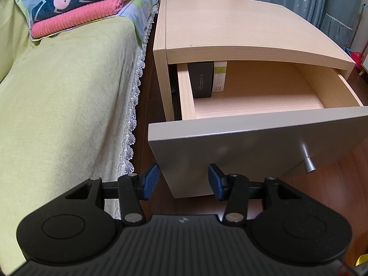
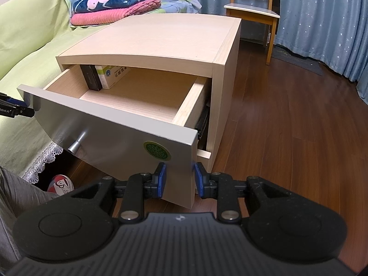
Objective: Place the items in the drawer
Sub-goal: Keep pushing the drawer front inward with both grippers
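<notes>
A light wood nightstand (image 1: 230, 27) has its drawer (image 1: 253, 101) pulled out, grey front (image 1: 241, 147) and metal knob (image 1: 308, 163) facing me. A black box (image 1: 200, 78) and a white box (image 1: 219, 76) stand at the drawer's back left; the remaining floor is bare. My left gripper (image 1: 183, 181) is open and empty, low at the front panel's left lower corner. My right gripper (image 2: 179, 179) is open and empty, its blue pads (image 2: 161, 179) either side of the panel's right lower corner. The same black box (image 2: 90, 78) and white box (image 2: 112, 76) show in the right wrist view.
A bed with a yellow-green cover (image 1: 57, 92) and lace trim lies left of the nightstand, folded pink and navy blankets (image 1: 80, 7) on it. A wooden chair (image 2: 253, 11) and blue curtains (image 2: 322, 23) stand behind. A grey-trousered leg (image 2: 18, 191) and a shoe (image 2: 61, 182) are at lower left. Wooden floor (image 2: 287, 126) lies to the right.
</notes>
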`<act>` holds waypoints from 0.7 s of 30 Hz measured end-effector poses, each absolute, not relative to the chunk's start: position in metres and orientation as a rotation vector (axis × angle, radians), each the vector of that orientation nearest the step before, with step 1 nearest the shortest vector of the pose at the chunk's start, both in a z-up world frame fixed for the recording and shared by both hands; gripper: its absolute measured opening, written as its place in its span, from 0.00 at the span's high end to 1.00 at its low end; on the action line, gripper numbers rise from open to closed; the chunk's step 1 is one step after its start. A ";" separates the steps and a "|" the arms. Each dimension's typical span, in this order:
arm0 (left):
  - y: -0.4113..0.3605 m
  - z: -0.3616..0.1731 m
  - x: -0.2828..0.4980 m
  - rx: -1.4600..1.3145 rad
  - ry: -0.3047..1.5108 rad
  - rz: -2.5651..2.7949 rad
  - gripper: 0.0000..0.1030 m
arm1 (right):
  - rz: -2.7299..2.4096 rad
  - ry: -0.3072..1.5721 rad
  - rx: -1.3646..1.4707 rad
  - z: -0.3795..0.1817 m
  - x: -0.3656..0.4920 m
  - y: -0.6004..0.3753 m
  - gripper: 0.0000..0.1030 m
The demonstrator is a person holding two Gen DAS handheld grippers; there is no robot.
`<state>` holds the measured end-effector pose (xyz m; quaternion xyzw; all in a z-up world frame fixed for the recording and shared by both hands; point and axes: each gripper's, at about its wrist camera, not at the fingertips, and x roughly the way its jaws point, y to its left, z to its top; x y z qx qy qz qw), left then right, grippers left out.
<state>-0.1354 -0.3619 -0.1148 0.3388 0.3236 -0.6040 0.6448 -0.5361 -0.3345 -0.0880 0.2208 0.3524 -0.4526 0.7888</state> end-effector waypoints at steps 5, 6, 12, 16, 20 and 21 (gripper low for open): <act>-0.364 -0.115 -0.135 0.767 0.735 -1.376 0.49 | -0.982 0.758 0.476 -0.088 -0.535 -0.337 0.77; -0.364 -0.115 -0.135 0.767 0.735 -1.376 0.49 | -0.982 0.758 0.477 -0.088 -0.535 -0.338 0.77; -0.367 -0.115 -0.135 0.769 0.735 -1.380 0.49 | -0.989 0.756 0.478 -0.088 -0.533 -0.339 0.77; -0.368 -0.114 -0.134 0.765 0.736 -1.380 0.49 | -0.996 0.754 0.479 -0.088 -0.532 -0.340 0.77; -0.371 -0.114 -0.134 0.763 0.735 -1.380 0.49 | -1.003 0.751 0.482 -0.089 -0.532 -0.343 0.77; -0.372 -0.114 -0.134 0.763 0.735 -1.380 0.49 | -1.005 0.750 0.482 -0.089 -0.531 -0.343 0.77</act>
